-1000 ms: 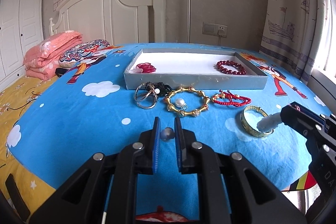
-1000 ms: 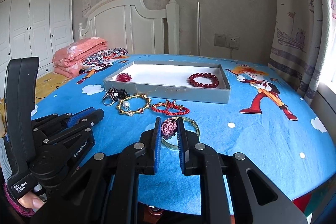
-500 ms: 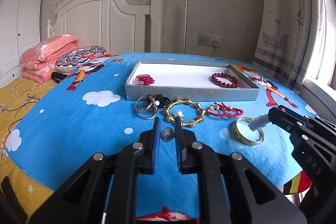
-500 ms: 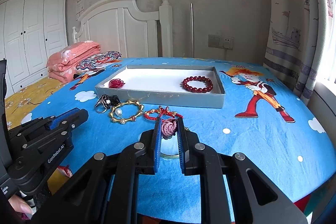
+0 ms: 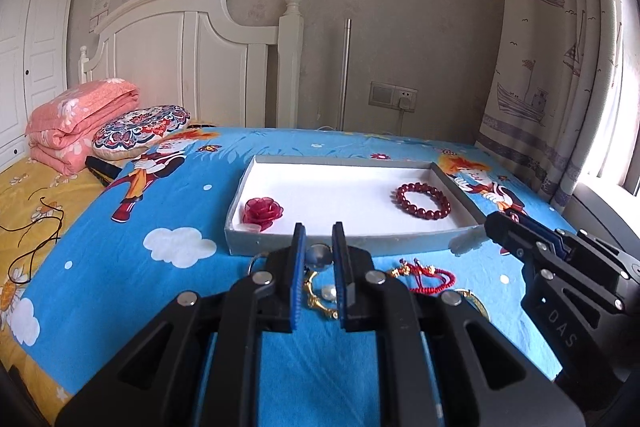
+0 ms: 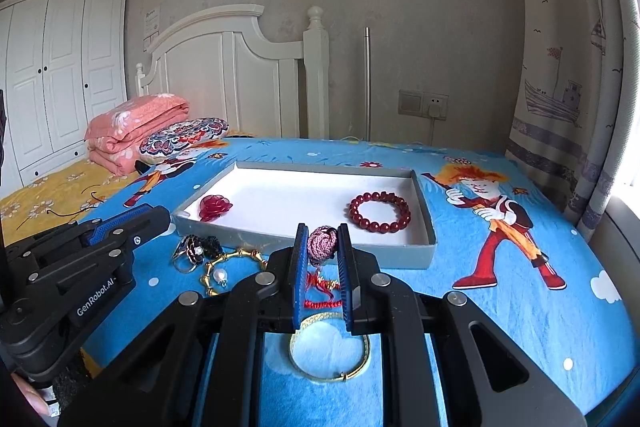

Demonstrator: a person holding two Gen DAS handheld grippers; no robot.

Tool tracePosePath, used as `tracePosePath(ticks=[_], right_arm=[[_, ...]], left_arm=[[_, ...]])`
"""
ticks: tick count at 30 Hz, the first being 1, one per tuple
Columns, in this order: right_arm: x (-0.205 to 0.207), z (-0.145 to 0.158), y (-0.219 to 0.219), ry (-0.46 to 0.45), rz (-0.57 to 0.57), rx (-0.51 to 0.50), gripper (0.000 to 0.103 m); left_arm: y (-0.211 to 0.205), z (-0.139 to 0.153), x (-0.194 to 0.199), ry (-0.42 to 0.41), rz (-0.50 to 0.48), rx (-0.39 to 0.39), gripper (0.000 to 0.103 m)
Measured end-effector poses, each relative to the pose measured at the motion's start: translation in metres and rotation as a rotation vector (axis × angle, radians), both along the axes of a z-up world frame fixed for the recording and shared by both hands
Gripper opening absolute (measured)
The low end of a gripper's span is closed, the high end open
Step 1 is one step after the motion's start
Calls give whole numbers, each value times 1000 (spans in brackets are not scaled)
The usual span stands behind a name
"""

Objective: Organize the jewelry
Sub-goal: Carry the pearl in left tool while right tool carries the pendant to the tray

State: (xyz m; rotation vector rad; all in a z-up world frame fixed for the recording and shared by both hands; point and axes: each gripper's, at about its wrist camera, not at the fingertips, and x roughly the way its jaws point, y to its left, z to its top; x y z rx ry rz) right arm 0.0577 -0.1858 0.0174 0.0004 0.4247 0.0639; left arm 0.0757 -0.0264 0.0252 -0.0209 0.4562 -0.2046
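While the left gripper (image 5: 319, 259) clamps a small grey bead (image 5: 319, 255) and the right gripper (image 6: 322, 245) pinches a pink knotted ball (image 6: 321, 243), the grey tray (image 6: 424, 251) lies just above both in frame, long axis left-right.

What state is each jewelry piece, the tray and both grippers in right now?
Left gripper: shut on a small grey bead.
Right gripper: shut on a pink woven knot.
Shallow grey tray: open, on the blue bedsheet.
Dark red bead bracelet: in tray.
Red rose ornament: in tray.
Gold bangle, red cord bracelet, gold link bracelet: still on sheet.
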Motion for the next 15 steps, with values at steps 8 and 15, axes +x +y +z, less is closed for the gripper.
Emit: tracePosePath(ticks=[8, 15], right_arm=[[72, 17, -8, 51, -8, -21, 15], [133, 11, -14, 134, -34, -10, 15]], left_arm=[[-10, 22, 87, 99, -35, 13, 13], [-17, 11, 152, 167, 32, 65, 13]])
